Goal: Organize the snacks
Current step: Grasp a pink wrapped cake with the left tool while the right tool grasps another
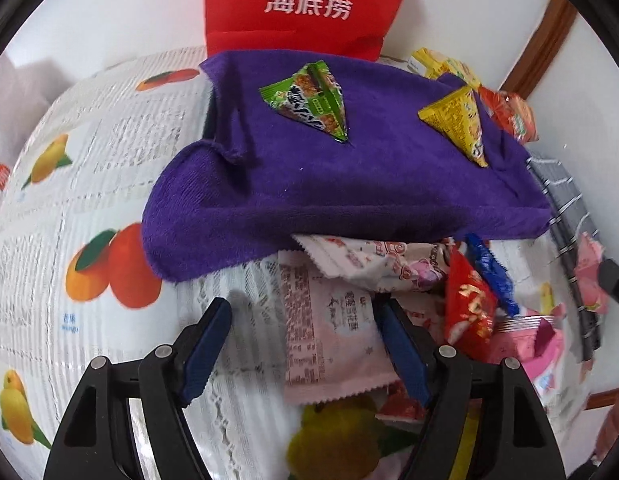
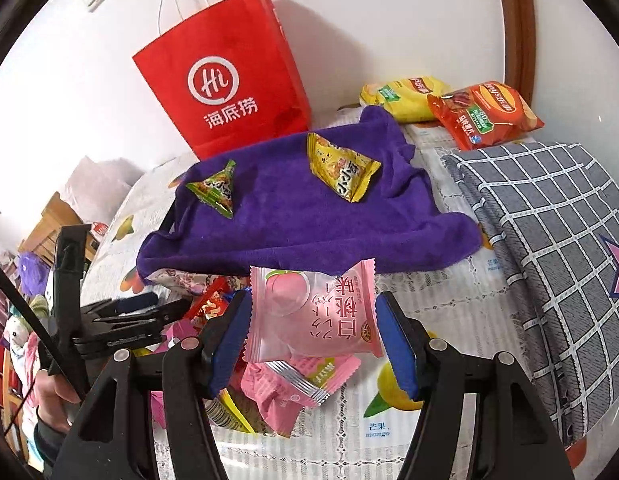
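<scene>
right claw: my right claw (image 2: 311,334) is clamped on a pink peach snack packet (image 2: 313,312), one blue pad on each side edge, the packet lifted above the pile.
left claw: my left claw (image 1: 305,350) stands wide, pointing down at the bench; its pads press on nothing. a pale pink wrapper (image 1: 329,332) lies flat between the jaws, closer to the right-hand pad.
snack pile: loose snacks (image 1: 469,308) lie heaped just ahead and to the right of my left claw; a red packet (image 1: 471,304) and a blue one (image 1: 491,274) stick up from it. in the right view the same heap sits below and to the left of the held packet.
purple cloth: a purple cloth (image 2: 293,216) is spread just beyond both claws, its near edge draped over the far part of the heap.
on the cloth: a green triangular packet (image 2: 217,190) towards the left, a yellow packet (image 2: 341,168) towards the right, well apart from each other.
beyond the cloth: a red paper bag (image 2: 225,80) stands upright against the wall; to its right lie a yellow chip bag (image 2: 405,96) and a red chip bag (image 2: 485,114), touching.
right of my right claw: a grey checked cloth (image 2: 549,240) lies on the bench.
bench: covered by a fruit-print tablecloth (image 1: 89,208).
person: a hand (image 2: 55,394) at far left holds the left claw's handle.
</scene>
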The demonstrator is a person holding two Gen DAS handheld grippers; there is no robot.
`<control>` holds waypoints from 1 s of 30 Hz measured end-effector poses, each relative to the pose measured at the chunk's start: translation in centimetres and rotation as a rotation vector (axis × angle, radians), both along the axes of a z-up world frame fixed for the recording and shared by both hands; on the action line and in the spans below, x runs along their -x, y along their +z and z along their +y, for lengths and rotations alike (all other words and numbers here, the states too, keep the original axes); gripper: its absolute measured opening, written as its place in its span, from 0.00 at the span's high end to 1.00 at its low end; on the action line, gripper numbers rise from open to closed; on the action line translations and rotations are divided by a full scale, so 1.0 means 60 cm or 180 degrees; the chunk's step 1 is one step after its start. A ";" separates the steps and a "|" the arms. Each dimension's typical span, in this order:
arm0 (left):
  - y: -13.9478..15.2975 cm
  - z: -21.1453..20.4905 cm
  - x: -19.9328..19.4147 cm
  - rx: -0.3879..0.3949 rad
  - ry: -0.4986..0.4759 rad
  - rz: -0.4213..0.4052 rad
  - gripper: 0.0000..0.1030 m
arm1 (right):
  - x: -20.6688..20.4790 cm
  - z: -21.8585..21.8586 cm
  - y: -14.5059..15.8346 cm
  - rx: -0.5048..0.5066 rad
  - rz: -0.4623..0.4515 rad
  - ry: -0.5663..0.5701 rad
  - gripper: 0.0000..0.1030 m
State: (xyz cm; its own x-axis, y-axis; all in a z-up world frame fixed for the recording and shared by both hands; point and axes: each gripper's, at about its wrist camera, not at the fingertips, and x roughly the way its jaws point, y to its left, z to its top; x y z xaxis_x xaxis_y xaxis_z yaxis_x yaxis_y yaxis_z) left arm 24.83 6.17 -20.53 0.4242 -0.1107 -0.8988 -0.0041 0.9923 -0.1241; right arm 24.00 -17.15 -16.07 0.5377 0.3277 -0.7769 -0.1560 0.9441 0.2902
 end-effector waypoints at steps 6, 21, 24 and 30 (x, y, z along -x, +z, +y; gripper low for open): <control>-0.003 -0.012 0.001 -0.0223 -0.0038 -0.0100 0.35 | 0.016 0.003 0.015 0.0028 -0.0075 0.0042 0.39; 0.063 0.068 0.074 -0.0008 0.0201 -0.0250 0.59 | 0.044 0.008 0.054 0.0020 -0.0238 0.0061 0.39; 0.095 0.076 0.087 0.0056 0.0231 -0.0380 0.59 | 0.048 0.008 0.065 0.0016 -0.0238 0.0043 0.39; 0.146 0.076 0.103 0.0187 0.0230 -0.0583 0.59 | 0.063 0.000 0.099 -0.0111 -0.0320 0.0002 0.39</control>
State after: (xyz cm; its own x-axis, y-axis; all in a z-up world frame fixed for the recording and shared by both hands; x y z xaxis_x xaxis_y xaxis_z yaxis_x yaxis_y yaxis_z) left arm 18.65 10.75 -11.75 0.5888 -0.1240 -0.7987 -0.0471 0.9812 -0.1870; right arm 20.22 -17.12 -10.14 0.6122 0.3539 -0.7070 -0.1866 0.9336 0.3058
